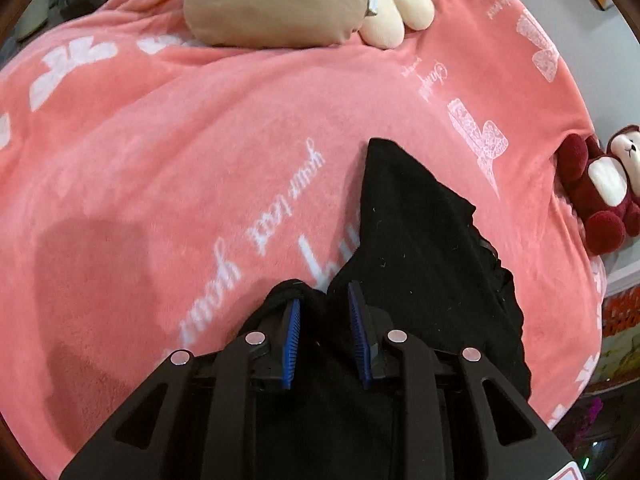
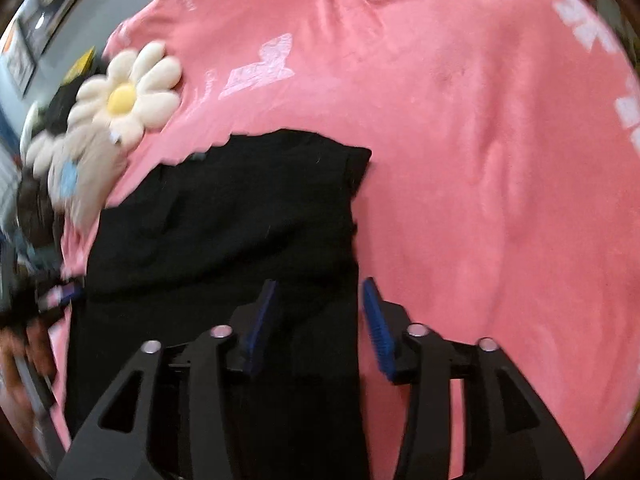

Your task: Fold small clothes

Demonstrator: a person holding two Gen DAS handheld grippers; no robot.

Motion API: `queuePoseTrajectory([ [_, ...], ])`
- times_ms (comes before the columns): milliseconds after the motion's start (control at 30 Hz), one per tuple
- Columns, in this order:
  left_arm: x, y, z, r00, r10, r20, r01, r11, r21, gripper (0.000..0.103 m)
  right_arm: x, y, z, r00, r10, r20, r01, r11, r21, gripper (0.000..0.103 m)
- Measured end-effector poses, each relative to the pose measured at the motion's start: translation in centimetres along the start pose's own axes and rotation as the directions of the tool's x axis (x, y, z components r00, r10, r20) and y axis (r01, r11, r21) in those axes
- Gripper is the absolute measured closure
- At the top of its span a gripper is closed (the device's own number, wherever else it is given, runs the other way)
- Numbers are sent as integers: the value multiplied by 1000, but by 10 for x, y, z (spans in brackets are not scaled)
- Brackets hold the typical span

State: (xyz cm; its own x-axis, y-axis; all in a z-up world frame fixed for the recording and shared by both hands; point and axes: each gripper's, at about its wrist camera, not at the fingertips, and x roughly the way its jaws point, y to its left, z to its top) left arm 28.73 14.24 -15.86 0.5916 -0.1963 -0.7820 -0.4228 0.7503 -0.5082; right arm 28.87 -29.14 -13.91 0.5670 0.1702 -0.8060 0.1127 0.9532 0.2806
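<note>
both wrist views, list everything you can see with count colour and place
garment: one, black, on the blanket under both claws
blanket: one, pink with white print, covering the surface
cushion: one, tan with a blue patch, far edge of blanket
flower plush: one, cream with yellow centre, beside the cushion
monkey plush: one, dark red, right edge of left wrist view
left claw: one, black with blue pads, cloth bunched between them
right claw: one, black with blue pads, open over the garment's edge
</note>
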Motion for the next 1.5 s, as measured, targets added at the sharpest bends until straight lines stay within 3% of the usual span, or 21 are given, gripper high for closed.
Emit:
queuePoseTrajectory([
  [33,1,-1,1,1000,6,5,-6,1000,3,79,14,-2,8,1000,3,-24,-2,1000,15,56],
  [67,2,-2,2,1000,4,8,-4,1000,-4,79,24,-1,15,999,20,-41,-19,1000,16,67],
  [100,3,-1,4,1000,5,2,-5,1000,-16,79,24,2,19,999,33,-33,-33,999,17,91],
  [200,9,1,6,1000,3,-13,-3,1000,-12,79,-8,13,33,992,73,101,-73,997,-7,92],
  [267,9,2,4,1000,0,-7,0,1000,25,78,0,4,30,994,-52,99,57,997,-46,92],
  [300,9,1,2,1000,4,-5,-3,999,45,78,16,-5,24,988,-152,41,155,985,-76,90],
  [367,2,-5,-4,1000,15,-6,-14,993,118,71,25,-27,7,971,-234,-37,231,970,-68,89],
  [400,-5,-8,-8,1000,3,-19,0,989,147,65,16,-32,-1,977,-209,-34,207,977,-48,89],
  [467,-24,-5,-19,999,-36,-33,42,984,174,37,-17,-39,-24,988,-156,-4,155,987,-28,86],
  [567,-64,11,-44,996,-85,-37,91,970,223,28,-77,-36,-78,995,-99,32,101,992,-71,57],
  [600,-74,17,-52,995,-86,-42,93,968,231,26,-89,-36,-90,995,-98,28,100,991,-84,50],
  [767,-111,76,-103,987,-46,-151,71,984,163,23,-141,-41,-172,996,-59,-61,55,996,-63,49],
  [867,-128,111,-134,981,-55,-184,74,992,100,22,-151,-40,-205,994,-9,-111,7,1000,-13,49],
  [967,-129,128,-158,964,-109,-244,123,991,43,22,-147,-33,-226,990,9,-141,-9,1000,-2,38],
  [1200,-129,112,-174,984,-90,-151,113,983,145,21,-127,-33,-232,991,38,-128,-23,993,115,36],
  [1233,-128,111,-175,984,-98,-146,119,982,144,23,-127,-31,-229,992,52,-117,-37,991,126,50],
  [1267,-129,109,-175,983,-111,-148,134,979,153,42,-127,-29,-227,990,70,-121,-54,990,130,61],
  [1300,-128,105,-174,980,-102,-172,133,975,178,56,-126,-28,-227,988,83,-128,-66,989,133,90],
  [1333,-127,100,-174,978,-76,-193,115,973,200,81,-128,-26,-226,986,100,-133,-81,987,140,98],
  [1367,-126,99,-174,977,-47,-209,93,971,218,96,-130,-25,-224,987,102,-128,-84,987,136,98],
  [1500,-146,90,-176,978,0,-208,61,956,286,99,-158,-17,-223,991,96,-97,-88,993,77,98],
])
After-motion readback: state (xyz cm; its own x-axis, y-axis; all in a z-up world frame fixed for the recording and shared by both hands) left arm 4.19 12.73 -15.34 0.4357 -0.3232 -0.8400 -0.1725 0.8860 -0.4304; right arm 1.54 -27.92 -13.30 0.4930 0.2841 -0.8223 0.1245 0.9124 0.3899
